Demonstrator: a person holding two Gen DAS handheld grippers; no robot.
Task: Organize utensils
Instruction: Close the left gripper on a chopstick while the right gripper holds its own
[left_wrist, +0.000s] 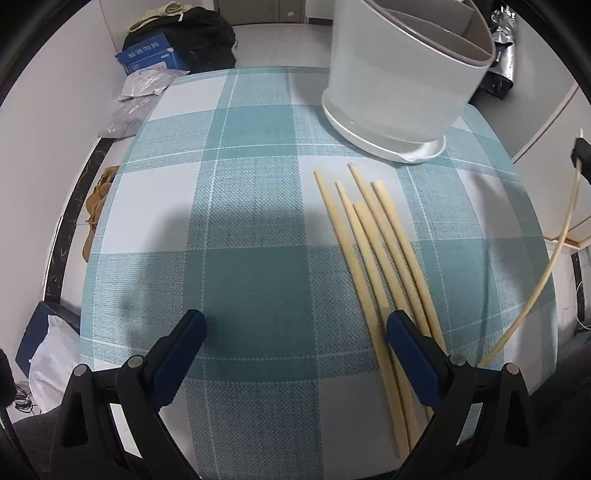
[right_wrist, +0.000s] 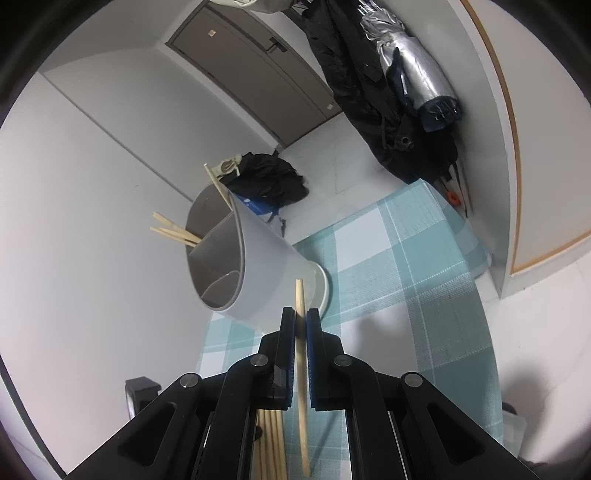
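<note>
Several wooden chopsticks (left_wrist: 373, 254) lie side by side on the teal checked tablecloth (left_wrist: 240, 221). A white utensil holder (left_wrist: 399, 74) with grey dividers stands behind them; in the right wrist view the holder (right_wrist: 258, 273) has three chopsticks (right_wrist: 173, 232) in it. My left gripper (left_wrist: 295, 328) is open and empty, low over the cloth, its right finger beside the chopsticks. My right gripper (right_wrist: 301, 317) is shut on one chopstick (right_wrist: 301, 369), held in the air beside the holder. That held chopstick (left_wrist: 554, 258) shows at the right edge of the left wrist view.
On the floor beyond the table are a black bag (left_wrist: 192, 33), a blue box (left_wrist: 151, 55) and plastic packets (left_wrist: 136, 99). Dark coats and a silver umbrella (right_wrist: 413, 74) hang on the wall. A grey door (right_wrist: 258, 62) is behind.
</note>
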